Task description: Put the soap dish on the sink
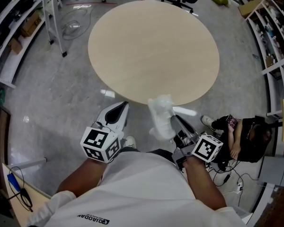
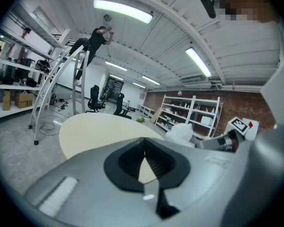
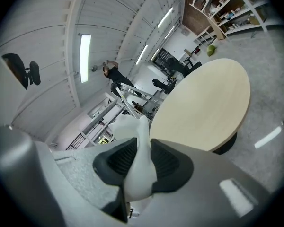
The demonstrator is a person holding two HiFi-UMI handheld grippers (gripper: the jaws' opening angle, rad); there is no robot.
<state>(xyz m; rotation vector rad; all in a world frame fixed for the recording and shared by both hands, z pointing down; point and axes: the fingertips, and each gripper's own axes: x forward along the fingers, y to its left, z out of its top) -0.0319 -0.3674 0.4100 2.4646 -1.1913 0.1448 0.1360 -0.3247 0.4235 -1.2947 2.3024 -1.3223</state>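
Counted one round worktop (image 1: 154, 51) and one white soap dish (image 1: 161, 117). Found right gripper (image 3: 143, 144) fingers clamped on it, left gripper (image 2: 144, 142) fingers closed, empty. Could not read shirt (image 1: 146, 188) print.

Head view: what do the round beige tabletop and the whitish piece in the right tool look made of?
Round beige tabletop: probably wood-look laminate with a matte finish, going by its even pale tone without glare. Whitish translucent piece: likely moulded plastic, semi-gloss, as its smooth curved edges seem to pass some light; silicone is possible.
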